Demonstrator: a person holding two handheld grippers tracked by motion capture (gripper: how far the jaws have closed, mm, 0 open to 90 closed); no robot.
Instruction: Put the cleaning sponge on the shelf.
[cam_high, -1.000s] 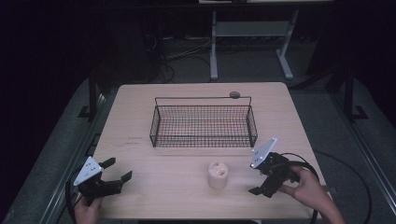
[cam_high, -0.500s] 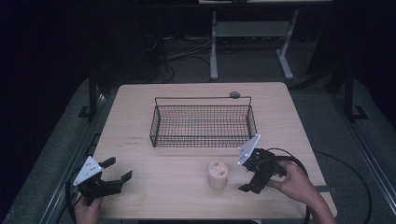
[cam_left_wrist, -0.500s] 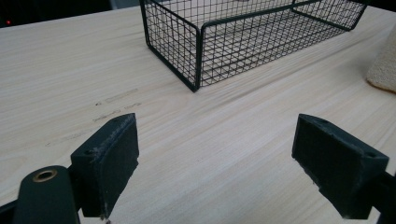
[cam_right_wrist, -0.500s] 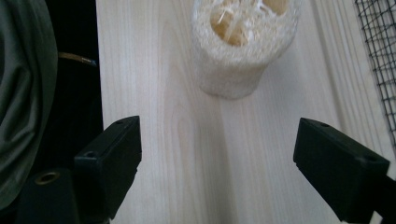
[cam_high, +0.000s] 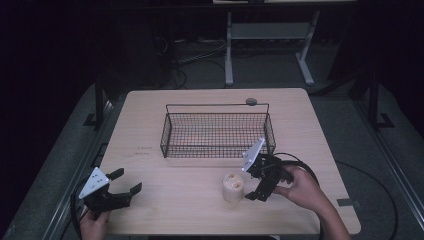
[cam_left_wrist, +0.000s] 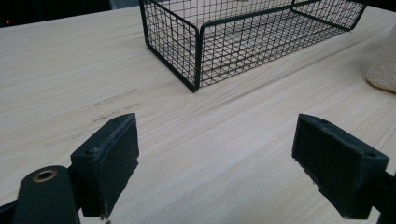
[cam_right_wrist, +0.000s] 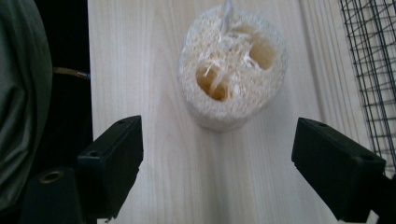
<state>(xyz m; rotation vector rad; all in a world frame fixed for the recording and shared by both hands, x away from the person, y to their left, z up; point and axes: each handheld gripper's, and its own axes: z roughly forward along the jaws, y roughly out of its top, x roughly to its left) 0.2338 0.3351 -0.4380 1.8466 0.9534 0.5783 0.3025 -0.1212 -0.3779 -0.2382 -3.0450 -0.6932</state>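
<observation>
Loofah (cam_right_wrist: 232, 70) stands on end on the table (cam_high: 200, 210), hollow cores facing up, a bit of string at its top. In the right gripper view it sits ahead of the jaws, roughly centred in the gap and just beyond the pads, touching neither. We read that as deliberate: the gap is lined up on the loofah's width so a short push forward brings both pads onto its sides.

Right gripper (cam_right_wrist: 217, 163): jaws released, spread wider than the loofah, nothing in them. In the high view we see it (cam_high: 256, 186) just beside the loofah (cam_high: 233, 186), tilted down at it, with the hand (cam_high: 300, 187) behind. Wide opening makes sense, since the thing is soft and round and needs margin on both sides.

Wire basket (cam_high: 217, 131) is off the right jaw's outer side, its mesh at the edge of the right gripper view (cam_right_wrist: 373, 60). It is open-topped and we see nothing in it; it's near the loofah, so we judge it the likely drop point.

Left gripper (cam_left_wrist: 215, 163): jaws released, empty, with bare tabletop between the pads. The basket corner (cam_left_wrist: 196, 51) lies well ahead of them and the loofah edge (cam_left_wrist: 384, 65) far off past the right jaw. We have it (cam_high: 119, 194) parked low at the near left corner, well apart from the work, probably to keep out of the right gripper's way.
</observation>
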